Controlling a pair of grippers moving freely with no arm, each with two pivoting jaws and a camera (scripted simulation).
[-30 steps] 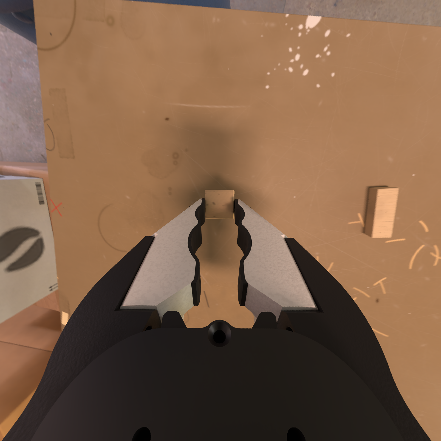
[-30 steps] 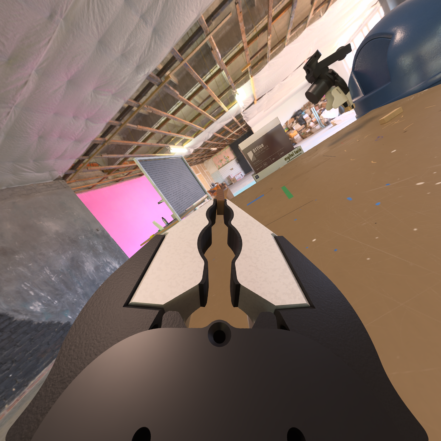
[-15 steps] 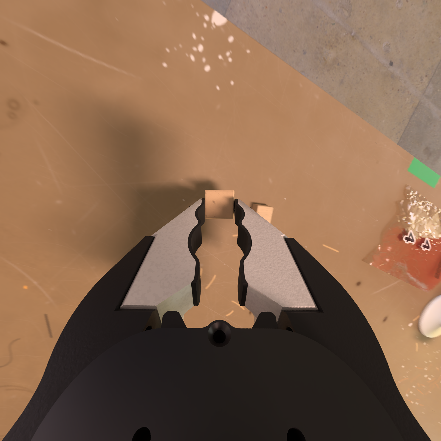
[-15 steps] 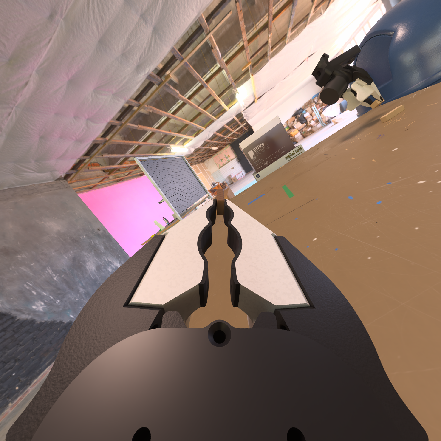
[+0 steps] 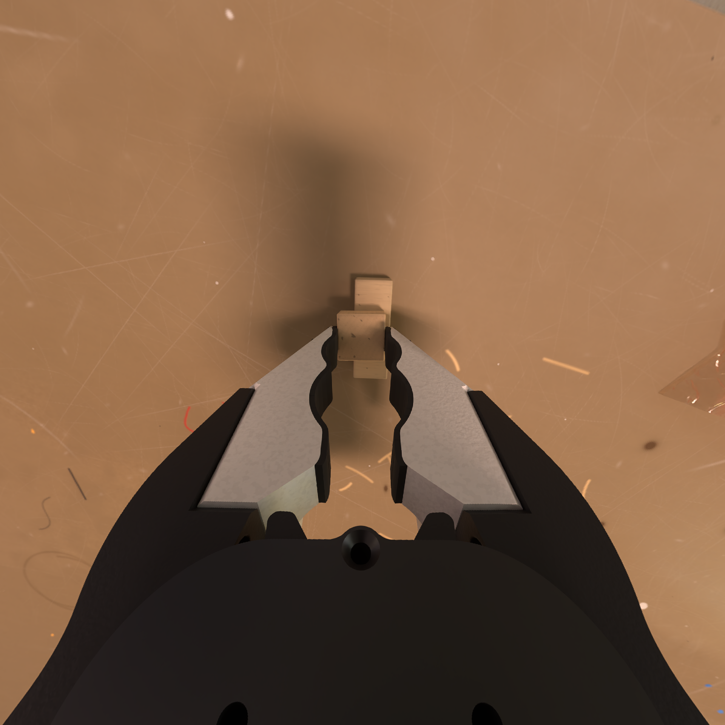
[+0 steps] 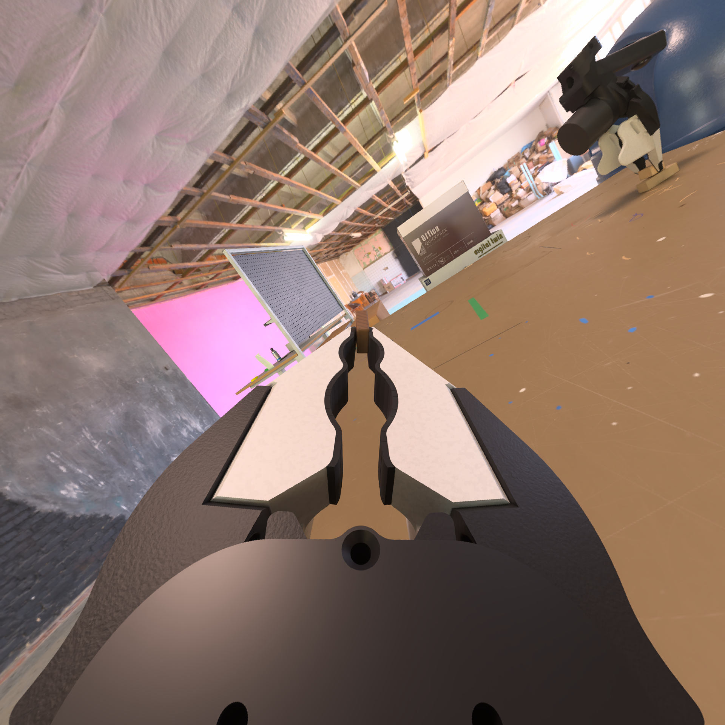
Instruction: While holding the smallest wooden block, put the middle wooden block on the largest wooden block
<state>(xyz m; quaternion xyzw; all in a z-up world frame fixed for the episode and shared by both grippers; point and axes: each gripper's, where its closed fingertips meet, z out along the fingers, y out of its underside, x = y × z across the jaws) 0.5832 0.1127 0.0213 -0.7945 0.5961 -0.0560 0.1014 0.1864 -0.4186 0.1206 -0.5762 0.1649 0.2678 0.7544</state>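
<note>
In the left wrist view my left gripper [image 5: 361, 337] is shut on the middle wooden block [image 5: 360, 334] and holds it directly over the largest wooden block [image 5: 373, 295], a longer pale block lying on the brown table. Whether the two blocks touch I cannot tell. In the right wrist view my right gripper [image 6: 361, 339] is shut on the smallest wooden block [image 6: 361, 329], a thin brown piece held above the table. The left gripper [image 6: 643, 166] also shows far off at the top right of that view, its tips down on the largest block [image 6: 659, 178].
A brown and white cardboard box [image 6: 451, 239] stands at the table's far edge. A big blue rounded object [image 6: 690, 78] sits behind the left gripper. A crumpled orange wrapper [image 5: 702, 388] lies at the right. A grey pegboard [image 6: 286, 290] stands beyond the table.
My left gripper has swung over the table with the middle block and now sits lower, right above the largest block. The right gripper has stayed still with the smallest block.
</note>
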